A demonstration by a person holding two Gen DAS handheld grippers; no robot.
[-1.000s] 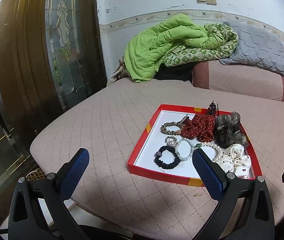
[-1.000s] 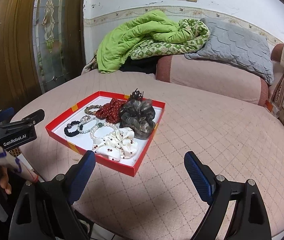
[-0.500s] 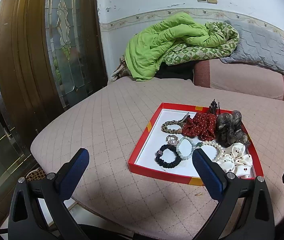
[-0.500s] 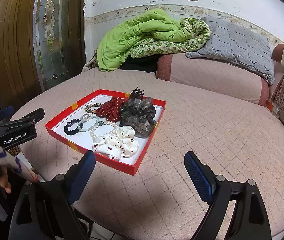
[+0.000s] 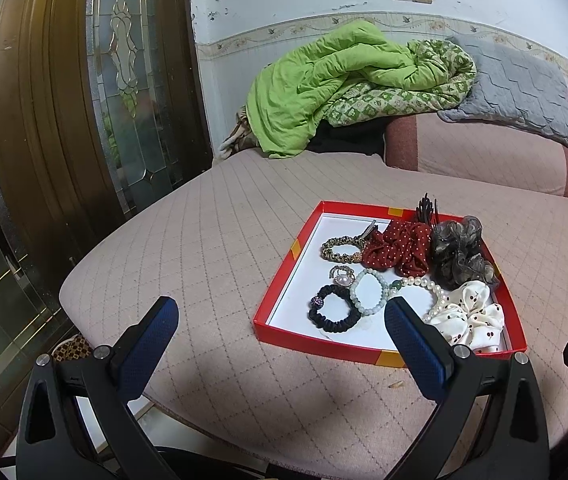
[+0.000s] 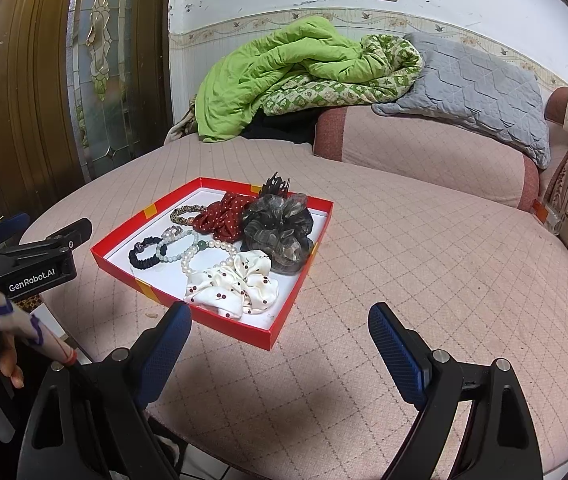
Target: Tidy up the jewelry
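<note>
A shallow red tray [image 5: 280, 276] with a white floor sits on the pink quilted bed [image 5: 204, 240]. Inside it lie a black scrunchie [image 5: 334, 312], a pale green bead bracelet [image 5: 368, 292], a pearl strand [image 5: 424, 286], a gold patterned band [image 5: 342, 249], a red dotted scrunchie [image 5: 398, 250], a dark sheer scrunchie [image 5: 460, 256] and a white cherry-print scrunchie [image 6: 232, 286]. The left gripper [image 5: 280, 320] and right gripper [image 6: 280, 324] hover near the tray, fingers spread and holding nothing.

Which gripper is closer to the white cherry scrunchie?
Right. The right gripper hovers just before the white cherry-print fabric scrunchie; the left gripper sits farther toward the tray's left.
</note>
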